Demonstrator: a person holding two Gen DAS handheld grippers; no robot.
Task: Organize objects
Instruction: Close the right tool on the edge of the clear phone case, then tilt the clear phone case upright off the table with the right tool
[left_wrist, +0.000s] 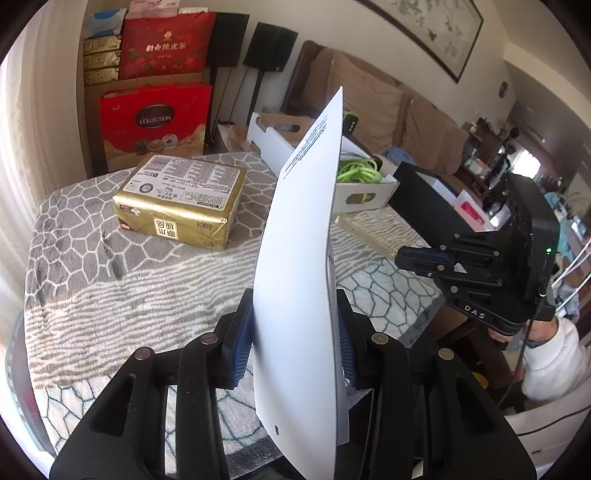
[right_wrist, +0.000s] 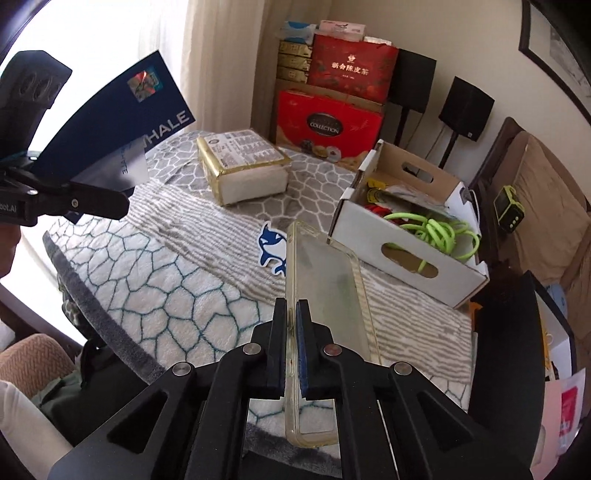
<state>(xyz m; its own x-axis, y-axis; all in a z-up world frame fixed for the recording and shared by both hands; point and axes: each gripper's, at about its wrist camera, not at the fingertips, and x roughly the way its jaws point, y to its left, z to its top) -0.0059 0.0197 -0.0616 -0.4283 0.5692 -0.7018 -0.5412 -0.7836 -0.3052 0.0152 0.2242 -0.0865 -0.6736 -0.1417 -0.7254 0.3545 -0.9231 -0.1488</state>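
We note right claw (right_wrist: 294, 314) clamped on edge of clear yellowed plastic phone case (right_wrist: 325, 280), lifted over patterned fleece-covered counter (right_wrist: 177, 295). Left claw (left_wrist: 295, 354) grips white-backed card (left_wrist: 299, 258). Beyond: white cardboard box (right_wrist: 406, 254).

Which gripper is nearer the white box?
Right. The right gripper, shut on a clear phone case, hangs just short of the white box. The left gripper, holding a card, sits farther back.

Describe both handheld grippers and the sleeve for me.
Left gripper: black linkage arms, silver pivot pins, blue pads. Right gripper: the same build, with "DAS" lettering, a green light and a black cable on its body. The sleeve is white.
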